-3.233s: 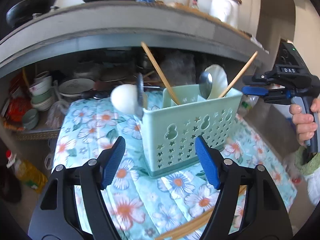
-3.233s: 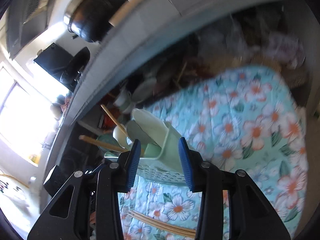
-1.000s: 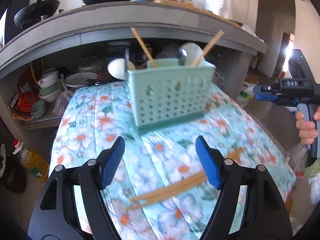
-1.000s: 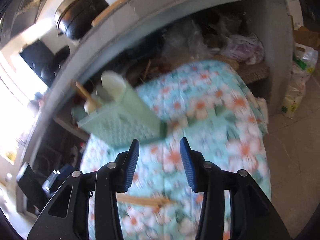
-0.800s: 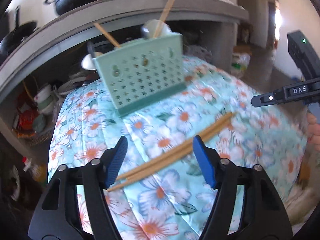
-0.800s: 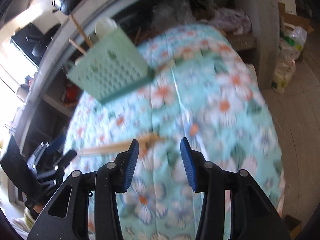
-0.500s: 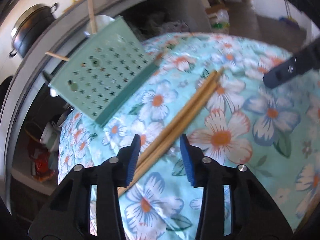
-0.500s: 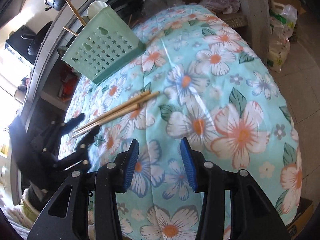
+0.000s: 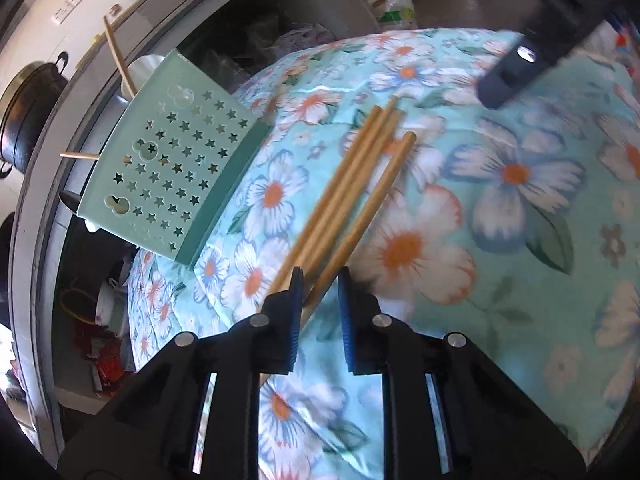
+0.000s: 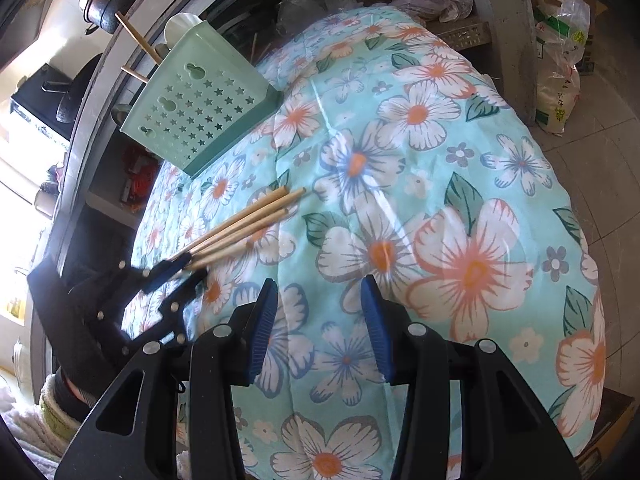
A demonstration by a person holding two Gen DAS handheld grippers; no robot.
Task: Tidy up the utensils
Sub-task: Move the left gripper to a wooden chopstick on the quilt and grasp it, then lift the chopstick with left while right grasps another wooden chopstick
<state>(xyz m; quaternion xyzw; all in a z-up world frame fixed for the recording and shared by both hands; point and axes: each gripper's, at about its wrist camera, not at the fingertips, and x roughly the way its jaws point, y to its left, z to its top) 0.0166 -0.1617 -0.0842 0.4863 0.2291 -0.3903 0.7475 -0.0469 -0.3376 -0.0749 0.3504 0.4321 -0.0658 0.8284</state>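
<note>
Several wooden chopsticks (image 9: 352, 184) lie in a bundle on the floral cloth; they also show in the right wrist view (image 10: 244, 220). My left gripper (image 9: 319, 280) has narrowed its jaws around the near ends of the chopsticks, with a small gap still showing; it appears in the right wrist view (image 10: 182, 268). A mint-green perforated utensil basket (image 9: 168, 160) stands behind, holding chopsticks and spoons; it also shows in the right wrist view (image 10: 200, 108). My right gripper (image 10: 320, 316) is open and empty above the cloth, right of the chopsticks.
The floral cloth (image 10: 460, 240) covers a rounded table. Behind it runs a grey concrete counter (image 9: 36, 184) with a black pot (image 9: 24, 104) on top and dishes on shelves below. Plastic bags (image 10: 560, 60) sit on the floor at right.
My left gripper has dropped toward the cloth and narrowed its jaws around the chopsticks' near ends. The right gripper has come down over the cloth, still open.
</note>
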